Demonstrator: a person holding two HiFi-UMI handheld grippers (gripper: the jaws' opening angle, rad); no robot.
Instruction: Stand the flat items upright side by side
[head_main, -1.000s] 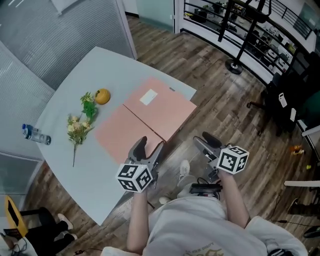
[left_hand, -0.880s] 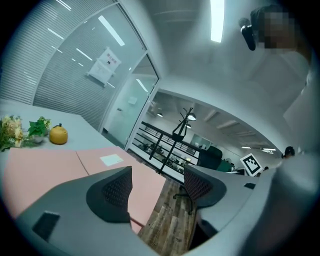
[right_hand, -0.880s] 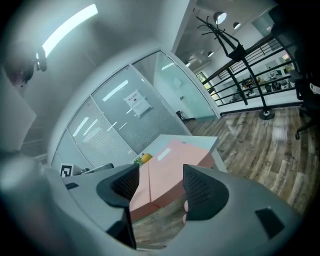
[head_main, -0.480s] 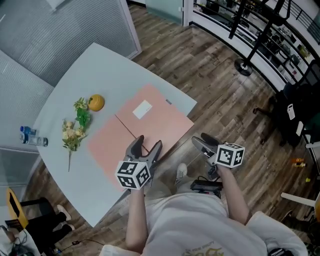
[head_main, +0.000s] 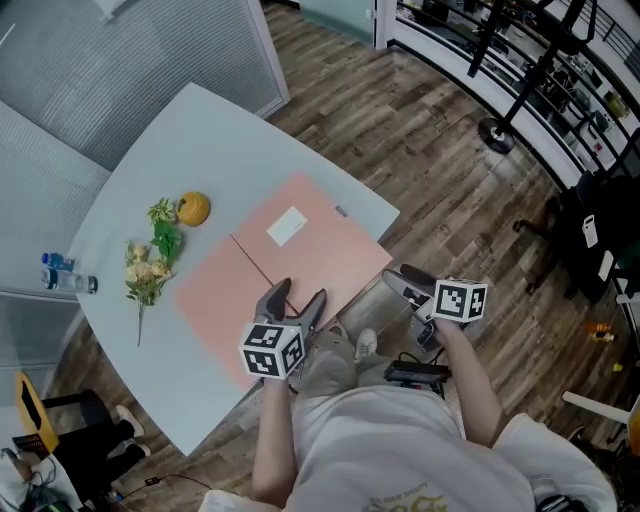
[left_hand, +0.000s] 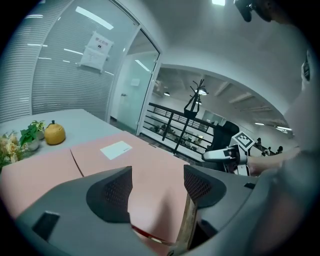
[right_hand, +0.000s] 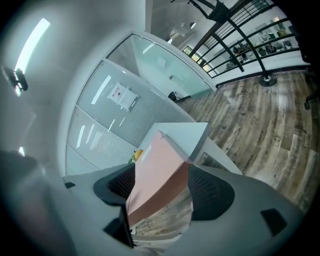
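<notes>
Two flat pink folders lie side by side on the pale table (head_main: 190, 140). The left folder (head_main: 215, 290) is plain; the right folder (head_main: 325, 255) carries a white label (head_main: 287, 226). My left gripper (head_main: 298, 295) hovers open over the folders' near edge, and the right folder (left_hand: 150, 160) shows between its jaws without touching the pads. My right gripper (head_main: 400, 280) hangs just off the table's corner. Its jaws are opening, and the right folder (right_hand: 155, 170) shows edge-on in the gap between them; the pads do not press on it.
An orange fruit (head_main: 193, 208), a sprig of flowers (head_main: 150, 262) and a water bottle (head_main: 66, 282) lie at the table's left. A frosted glass partition (head_main: 120, 70) backs the table. Wooden floor (head_main: 440, 160), a stand's round base (head_main: 497, 135) and shelving lie to the right.
Both grippers have edged a little toward the table's front edge. The right gripper's jaws stand wider than before. The folders have not moved.
</notes>
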